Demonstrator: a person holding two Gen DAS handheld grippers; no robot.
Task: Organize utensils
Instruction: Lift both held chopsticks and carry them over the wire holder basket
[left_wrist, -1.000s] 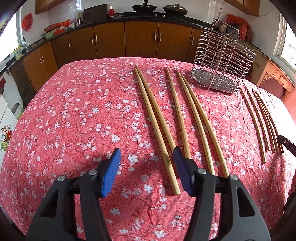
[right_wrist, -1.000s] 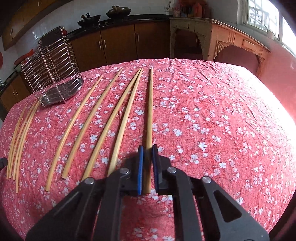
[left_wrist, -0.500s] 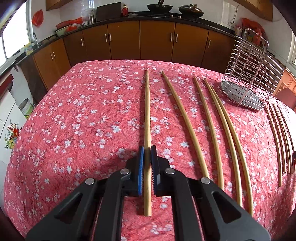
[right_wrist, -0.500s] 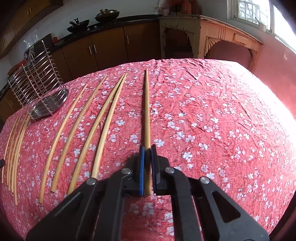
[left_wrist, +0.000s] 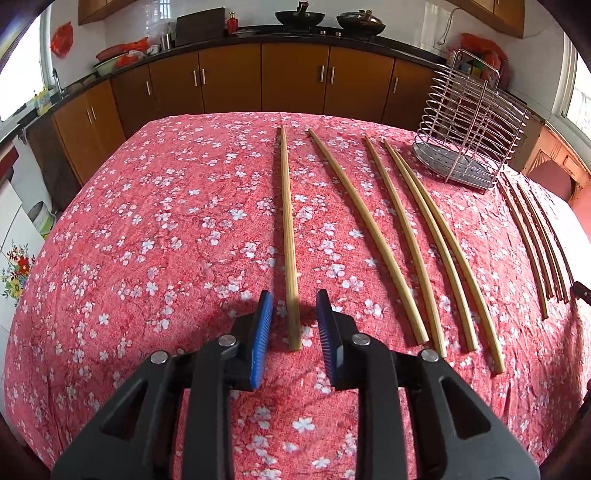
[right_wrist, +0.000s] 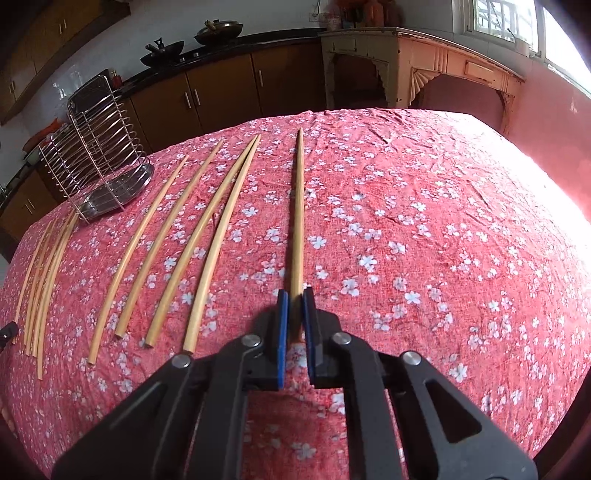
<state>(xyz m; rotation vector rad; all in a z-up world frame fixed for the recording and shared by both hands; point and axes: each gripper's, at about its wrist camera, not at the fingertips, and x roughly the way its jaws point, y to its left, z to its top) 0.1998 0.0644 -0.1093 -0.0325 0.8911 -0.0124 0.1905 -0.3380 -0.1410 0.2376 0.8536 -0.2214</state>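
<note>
L tongs opening, R tongs clamped shut, both angled down.

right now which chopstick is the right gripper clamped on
The straight chopstick lying apart, rightmost in the right wrist view. The right gripper pinches its near end; the four curved-looking chopsticks to its left lie untouched.

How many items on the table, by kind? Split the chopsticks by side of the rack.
Chopsticks left of rack: 5
Chopsticks right of rack: 5
Wire rack: 1
Total: 11
Each set is counted from its nearer wrist view, since the far set blurs together.
</note>
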